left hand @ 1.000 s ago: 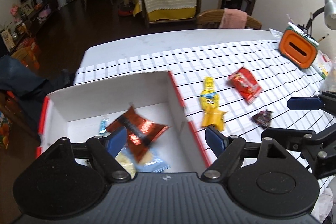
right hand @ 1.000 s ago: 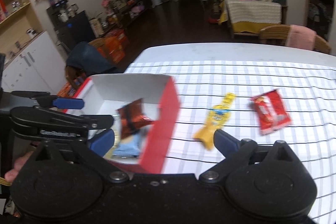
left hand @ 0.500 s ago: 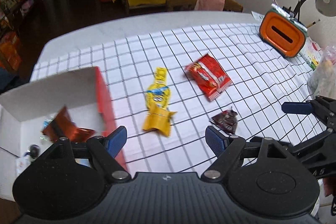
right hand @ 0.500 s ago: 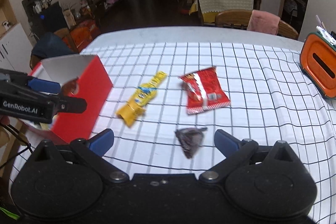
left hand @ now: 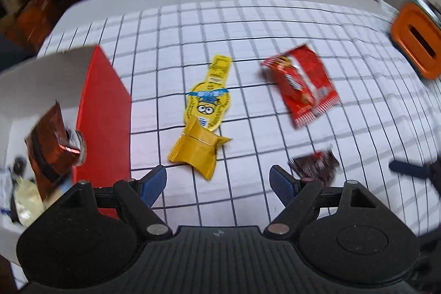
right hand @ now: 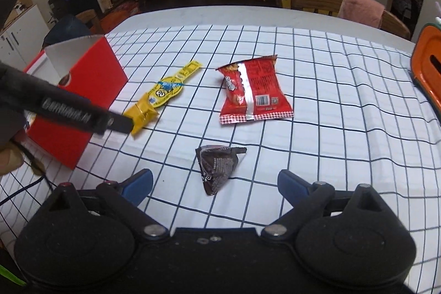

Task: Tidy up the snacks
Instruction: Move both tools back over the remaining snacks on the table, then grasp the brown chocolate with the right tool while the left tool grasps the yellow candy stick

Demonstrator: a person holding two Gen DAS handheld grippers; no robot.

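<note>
The left gripper (left hand: pixel 217 181) is open and empty above the yellow snack (left hand: pixel 205 117). The right gripper (right hand: pixel 215 183), jaws just narrowing, remains open above the dark triangular snack (right hand: pixel 217 167). The red bag (right hand: pixel 252 90) lies on the table (right hand: pixel 344 115) beside the red box (right hand: pixel 91 90).

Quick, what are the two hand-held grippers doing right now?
Left hand-held gripper: open, holding nothing.
Right hand-held gripper: open, jaws just closing a little, holding nothing; dark snack packet lies ahead.

A yellow snack packet (right hand: pixel 162 95), a red chip bag (right hand: pixel 253 90) and a dark triangular wrapper (right hand: pixel 217 167) are lying flat on the checked cloth beside the red box (right hand: pixel 82 90).
</note>
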